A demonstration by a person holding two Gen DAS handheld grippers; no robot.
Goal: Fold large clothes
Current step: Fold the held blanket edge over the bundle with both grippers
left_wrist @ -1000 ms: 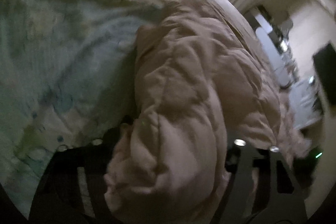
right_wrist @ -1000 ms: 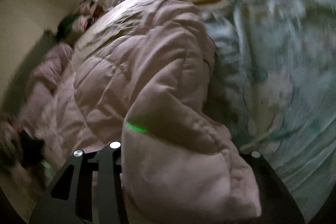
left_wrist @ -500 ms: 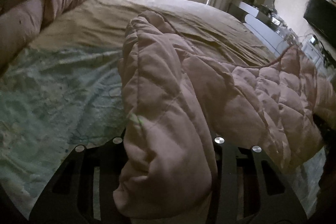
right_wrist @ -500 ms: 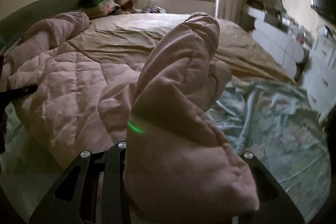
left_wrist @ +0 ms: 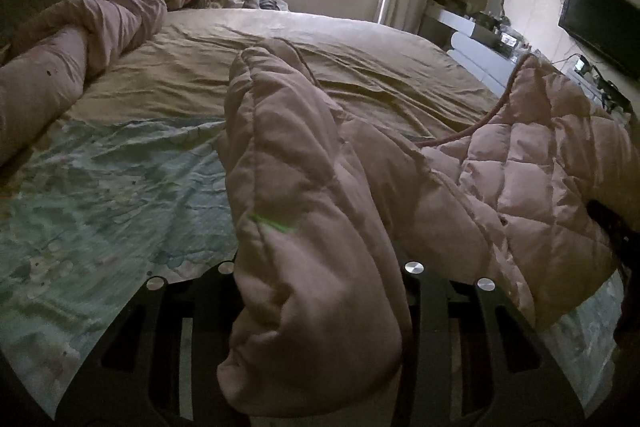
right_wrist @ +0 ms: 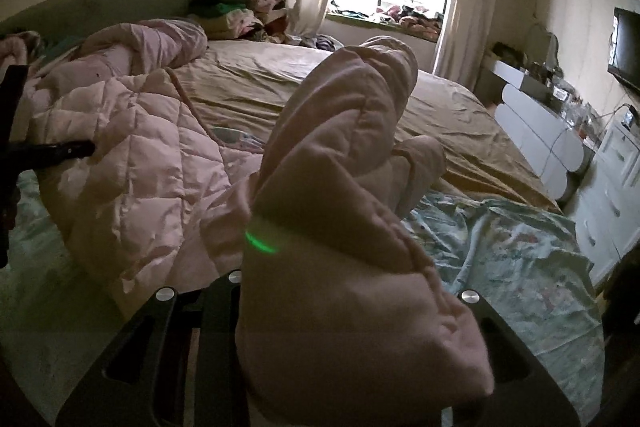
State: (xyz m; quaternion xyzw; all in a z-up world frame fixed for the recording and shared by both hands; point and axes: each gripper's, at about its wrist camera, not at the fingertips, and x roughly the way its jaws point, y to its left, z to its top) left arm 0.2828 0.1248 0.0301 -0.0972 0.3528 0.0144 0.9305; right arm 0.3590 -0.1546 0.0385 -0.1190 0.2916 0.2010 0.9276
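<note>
Since a second ago, when both wrist views were tipped over and smeared with motion, your two cameras have come level and the whole bed (left_wrist: 320, 67) now sits upright in view, window at the far end. That tells you the pink quilted garment (left_wrist: 540, 163) has been lifted off the pale floral sheet (left_wrist: 100, 195) rather than dragged across it; judging by this, you are at the start of a fold, with the fabric raised and ready to be carried over.

Between your hands the garment runs crosswise, its long axis stretching from one gripper to the other, and the quilted middle sags toward the sheet. Each gripped end bunches into a thick roll that points away from you, toward the window.

Your left gripper (left_wrist: 320, 307) has just been closing, and its jaws are now pinching one padded end of the garment, which fills the gap between them. Your right gripper (right_wrist: 352, 327) has likewise been closing and is clamped on the other end; its far finger is mostly hidden by fabric. Both bunches are bulky, so the holds look secure but uneven.
</note>
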